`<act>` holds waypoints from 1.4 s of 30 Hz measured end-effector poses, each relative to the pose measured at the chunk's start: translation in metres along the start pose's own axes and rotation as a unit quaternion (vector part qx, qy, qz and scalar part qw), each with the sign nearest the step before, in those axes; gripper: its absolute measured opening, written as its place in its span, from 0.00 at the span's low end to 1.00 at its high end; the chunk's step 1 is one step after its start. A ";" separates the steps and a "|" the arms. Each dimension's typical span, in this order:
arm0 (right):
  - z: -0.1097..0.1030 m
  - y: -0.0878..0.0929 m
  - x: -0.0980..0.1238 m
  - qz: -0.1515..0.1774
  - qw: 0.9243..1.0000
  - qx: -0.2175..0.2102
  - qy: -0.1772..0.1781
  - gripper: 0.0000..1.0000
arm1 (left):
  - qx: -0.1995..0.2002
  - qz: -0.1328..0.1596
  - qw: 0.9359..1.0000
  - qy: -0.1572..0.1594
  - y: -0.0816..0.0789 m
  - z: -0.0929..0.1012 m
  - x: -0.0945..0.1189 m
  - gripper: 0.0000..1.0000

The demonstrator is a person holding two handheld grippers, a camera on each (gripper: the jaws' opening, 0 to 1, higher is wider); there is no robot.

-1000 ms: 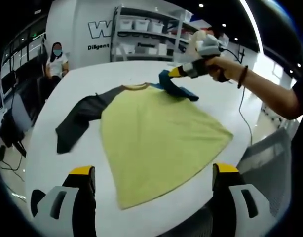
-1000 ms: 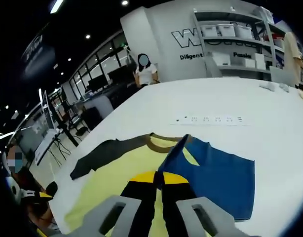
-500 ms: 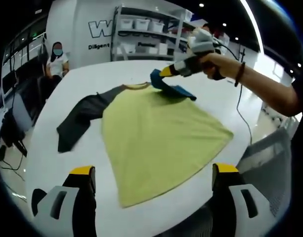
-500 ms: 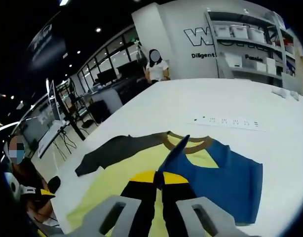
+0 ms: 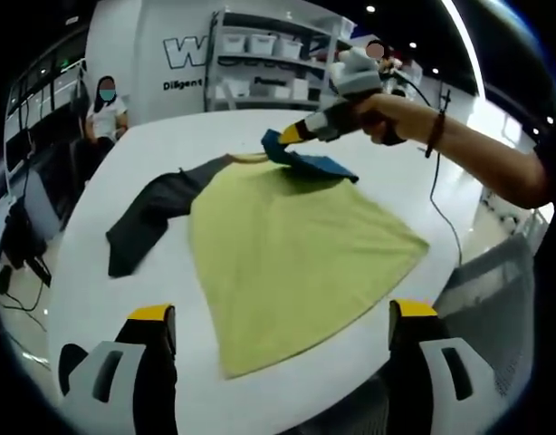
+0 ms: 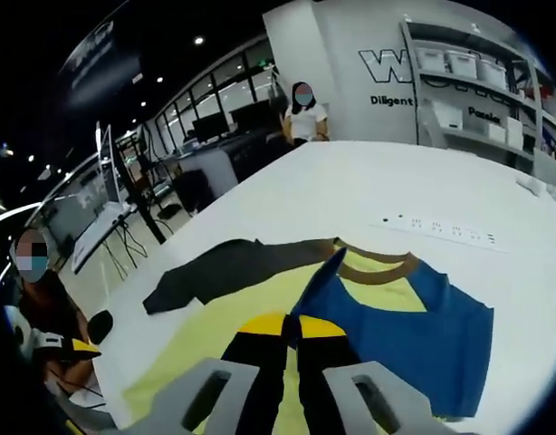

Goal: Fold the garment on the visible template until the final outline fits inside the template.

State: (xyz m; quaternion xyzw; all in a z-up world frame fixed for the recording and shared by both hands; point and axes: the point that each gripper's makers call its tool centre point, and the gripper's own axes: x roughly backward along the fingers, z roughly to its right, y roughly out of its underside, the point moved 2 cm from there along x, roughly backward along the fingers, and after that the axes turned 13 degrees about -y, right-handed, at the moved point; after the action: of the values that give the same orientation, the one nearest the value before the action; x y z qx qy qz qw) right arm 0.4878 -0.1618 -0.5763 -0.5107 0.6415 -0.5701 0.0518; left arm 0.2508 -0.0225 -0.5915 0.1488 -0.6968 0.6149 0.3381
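A yellow-green shirt (image 5: 296, 245) lies spread on the white table (image 5: 88, 299). Its dark grey sleeve (image 5: 147, 217) stretches out to the left. The blue sleeve (image 5: 310, 163) is lifted and folded over the shirt's top near the brown collar (image 6: 378, 263). My right gripper (image 5: 287, 136), held in a person's hand, is shut on the blue sleeve's (image 6: 405, 335) edge; its own view shows the jaws (image 6: 293, 322) pinched on the fabric above the yellow body (image 6: 224, 322), with the grey sleeve (image 6: 224, 267) beyond. My left gripper (image 5: 282, 311) stands open at the near table edge, short of the hem.
A white power strip (image 6: 445, 228) lies on the table beyond the collar. A cable (image 5: 445, 217) trails over the table's right edge. Shelves with white bins (image 5: 260, 54) line the back wall. One person (image 5: 104, 109) sits far back, another (image 6: 38, 290) is at the left.
The right gripper has carried the blue sleeve further left, across the shirt's top toward the collar. The left gripper has stayed where it was, open.
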 end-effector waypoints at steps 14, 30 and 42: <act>-0.032 0.003 -0.025 -0.022 0.999 0.030 -0.020 0.00 | 0.001 -0.001 1.000 0.002 0.001 0.001 -0.002 0.92; -0.072 0.010 -0.048 -0.051 0.994 0.083 -0.045 0.00 | 0.006 -0.002 1.000 -0.002 0.004 -0.004 0.001 0.91; -0.090 0.015 -0.062 -0.071 0.986 0.142 -0.047 0.00 | 0.008 -0.004 1.000 0.000 0.007 -0.003 0.002 0.91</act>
State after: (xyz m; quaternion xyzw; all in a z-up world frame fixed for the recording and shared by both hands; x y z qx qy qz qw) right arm 0.4495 -0.0588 -0.5895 -0.5683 0.5130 -0.6333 0.1131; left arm 0.2462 -0.0179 -0.5953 0.1542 -0.6913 0.6192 0.3389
